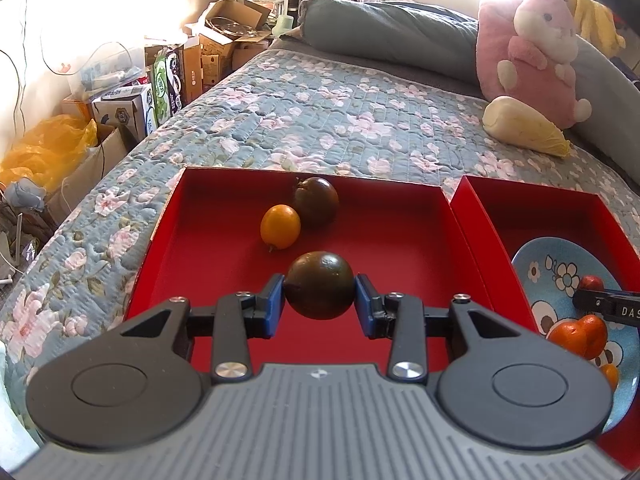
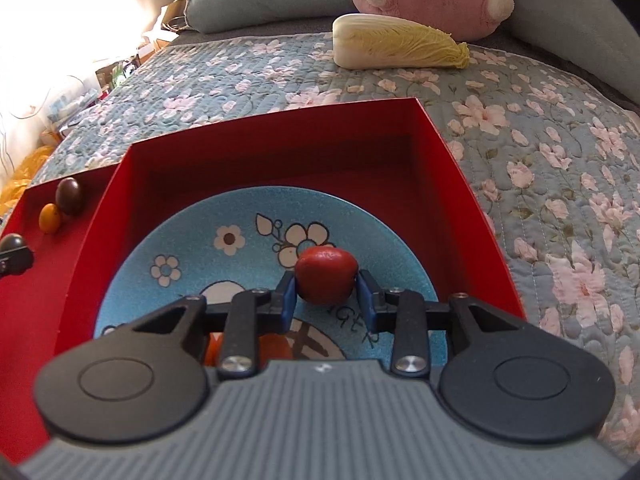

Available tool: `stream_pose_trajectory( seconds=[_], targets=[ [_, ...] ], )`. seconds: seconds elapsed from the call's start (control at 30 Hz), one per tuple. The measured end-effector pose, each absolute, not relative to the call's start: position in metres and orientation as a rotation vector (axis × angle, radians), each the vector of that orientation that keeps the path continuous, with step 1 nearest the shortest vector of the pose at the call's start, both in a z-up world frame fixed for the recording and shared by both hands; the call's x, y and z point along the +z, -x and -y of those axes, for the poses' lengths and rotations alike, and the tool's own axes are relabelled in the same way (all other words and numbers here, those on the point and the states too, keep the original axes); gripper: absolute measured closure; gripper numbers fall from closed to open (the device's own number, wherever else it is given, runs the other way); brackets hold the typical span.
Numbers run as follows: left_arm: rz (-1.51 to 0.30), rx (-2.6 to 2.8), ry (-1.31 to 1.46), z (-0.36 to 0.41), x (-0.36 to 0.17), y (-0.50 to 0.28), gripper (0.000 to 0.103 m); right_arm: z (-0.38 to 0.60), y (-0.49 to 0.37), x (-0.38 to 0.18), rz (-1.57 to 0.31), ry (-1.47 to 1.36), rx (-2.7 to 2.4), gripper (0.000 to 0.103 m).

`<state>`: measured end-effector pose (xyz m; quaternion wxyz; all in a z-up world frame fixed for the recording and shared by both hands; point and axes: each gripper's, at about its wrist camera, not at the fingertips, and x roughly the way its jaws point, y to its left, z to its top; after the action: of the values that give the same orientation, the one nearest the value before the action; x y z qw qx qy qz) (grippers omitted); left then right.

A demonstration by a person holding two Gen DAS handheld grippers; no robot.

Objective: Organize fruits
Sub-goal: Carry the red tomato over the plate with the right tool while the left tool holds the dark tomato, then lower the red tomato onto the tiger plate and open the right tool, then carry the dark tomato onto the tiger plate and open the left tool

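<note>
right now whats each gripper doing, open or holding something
left gripper: closed on a dark round fruit over the left red tray.
right gripper: closed on a red fruit over the blue plate.

this is looking like a home bedroom. a bed (image 1: 320,112) is wearing a floral quilt, with a pink plush toy (image 1: 536,52) sitting by pillows (image 1: 384,28). cardboard boxes (image 1: 224,40) are crowding the floor beside it.

A dark round fruit (image 1: 320,286) sits pinched above the left red tray (image 1: 400,216) (a red fruit (image 2: 326,275) over the blue plate (image 2: 192,240)).
</note>
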<state>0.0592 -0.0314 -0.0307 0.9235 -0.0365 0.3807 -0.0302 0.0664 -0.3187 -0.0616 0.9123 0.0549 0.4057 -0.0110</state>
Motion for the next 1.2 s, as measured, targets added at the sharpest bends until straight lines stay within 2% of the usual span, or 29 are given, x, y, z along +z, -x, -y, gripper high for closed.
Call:
stream_pose_trajectory(
  seconds=[0.2, 0.3, 0.5, 0.7, 0.93, 1.2],
  targets=[
    [-0.784, -0.061, 0.061, 0.034, -0.031, -0.058, 0.060, 0.315, -0.061, -0.059, -0.835, -0.100, -0.017, 0.066],
    [-0.785, -0.057, 0.055, 0.034, -0.031, -0.058, 0.060, 0.320, -0.047, -0.051, -0.797, -0.121, -0.031, 0.061],
    [-0.770, -0.055, 0.036, 0.037, -0.029, -0.056, 0.060, 0.322, 0.004, -0.033, -0.713, -0.163, 0.027, 0.061],
    [-0.736, -0.075, 0.017, 0.045, -0.019, -0.052, 0.060, 0.311, 0.041, -0.036, -0.710, -0.134, 0.098, 0.061],
    [-0.654, -0.194, -0.004, 0.083, 0.007, -0.038, 0.060, 0.314, 0.058, -0.044, -0.737, -0.141, 0.129, 0.061],
    [-0.656, -0.324, -0.003, 0.143, 0.014, -0.029, 0.060, 0.319, 0.066, -0.042, -0.731, -0.154, 0.144, 0.061]
  ],
)
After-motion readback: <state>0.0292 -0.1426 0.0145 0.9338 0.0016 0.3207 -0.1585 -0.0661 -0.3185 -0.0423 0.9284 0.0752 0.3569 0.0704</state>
